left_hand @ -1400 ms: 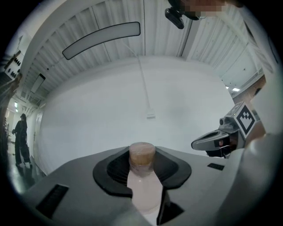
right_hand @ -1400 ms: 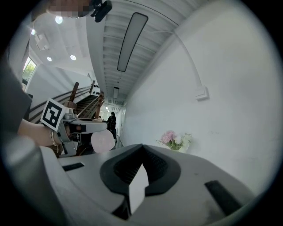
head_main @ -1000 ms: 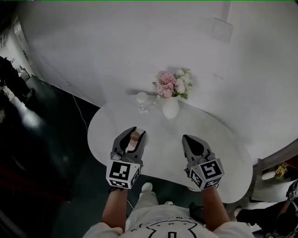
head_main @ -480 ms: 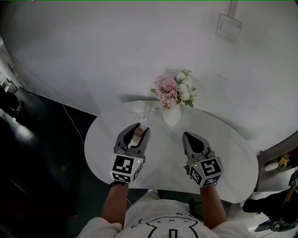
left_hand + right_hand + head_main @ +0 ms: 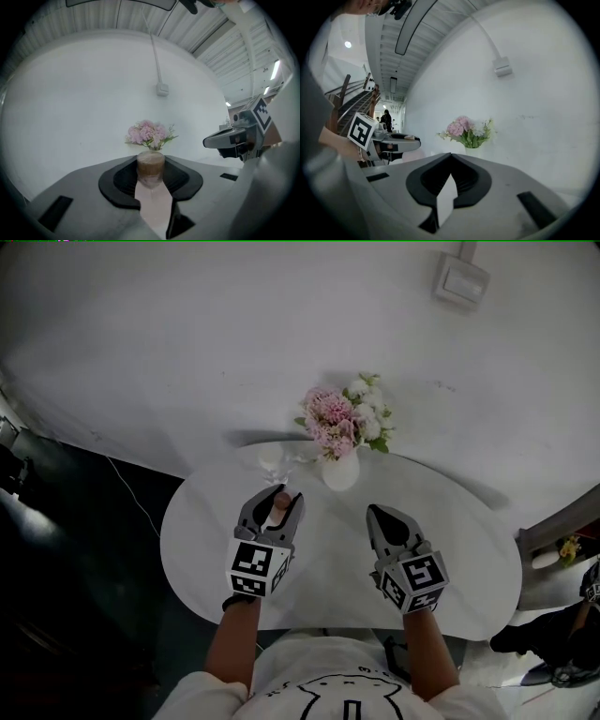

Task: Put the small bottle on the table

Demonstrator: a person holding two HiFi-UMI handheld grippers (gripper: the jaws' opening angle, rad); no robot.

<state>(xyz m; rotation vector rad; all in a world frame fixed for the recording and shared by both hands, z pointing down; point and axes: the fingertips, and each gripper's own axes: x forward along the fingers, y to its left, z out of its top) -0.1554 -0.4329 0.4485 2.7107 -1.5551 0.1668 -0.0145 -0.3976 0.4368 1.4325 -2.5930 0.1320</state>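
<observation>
Left tongs (image 5: 281, 497) clamped on small bottle (image 5: 150, 168) over tabletop (image 5: 469, 559); right tongs (image 5: 374, 511) clenched, empty. Risk: tilted release topples bottle; forward overreach knocks vase (image 5: 339, 471), glass (image 5: 271, 457).

Shirt (image 5: 323, 692): white, short-sleeved, black line print, is being worn. Left gripper (image 5: 278, 495) and right gripper (image 5: 373, 511): grey shells, black jaw linings, are being tagged by black-and-white marker cubes (image 5: 258, 568).

A white table (image 5: 328, 563) with rounded ends carried two things, both at its far edge. A white vase (image 5: 340, 472) of pink and white flowers (image 5: 341, 416) stood near the middle. A small clear glass (image 5: 272, 457) stood just left of it.
</observation>
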